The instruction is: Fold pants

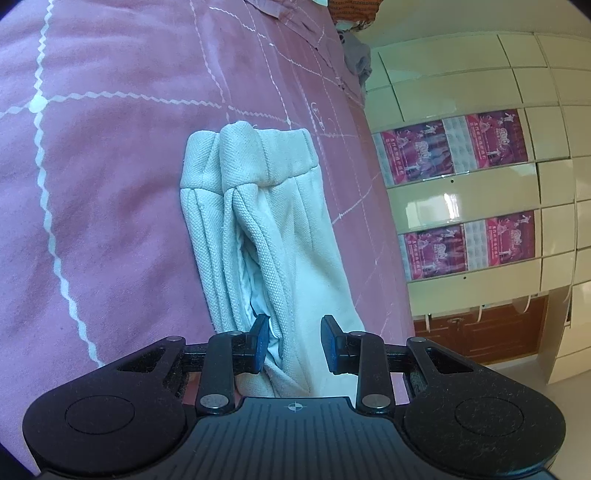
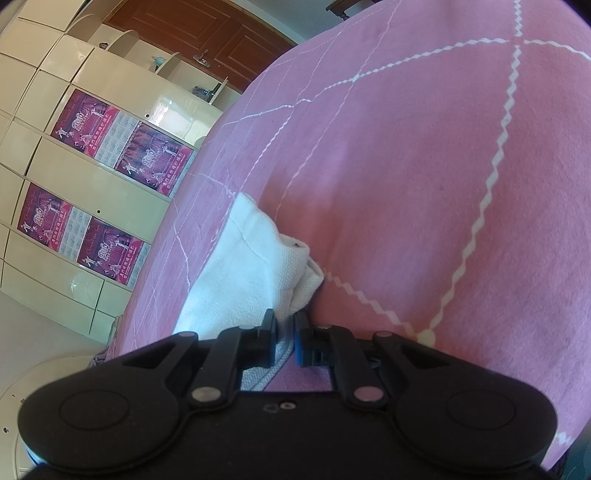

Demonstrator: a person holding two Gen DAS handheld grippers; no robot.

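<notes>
The cream pants lie in a narrow bunched strip on the pink bedspread, waistband at the far end. My left gripper is open, its blue pads on either side of the near end of the cloth without closing on it. In the right wrist view the pants lie near the bed's edge. My right gripper is shut on a thin edge of the pants fabric, low against the bedspread.
The bed's edge runs close beside the pants. A cream cabinet wall with magenta posters stands past it, also in the right wrist view. Other clothes are piled at the far bed corner. A brown wooden door is behind.
</notes>
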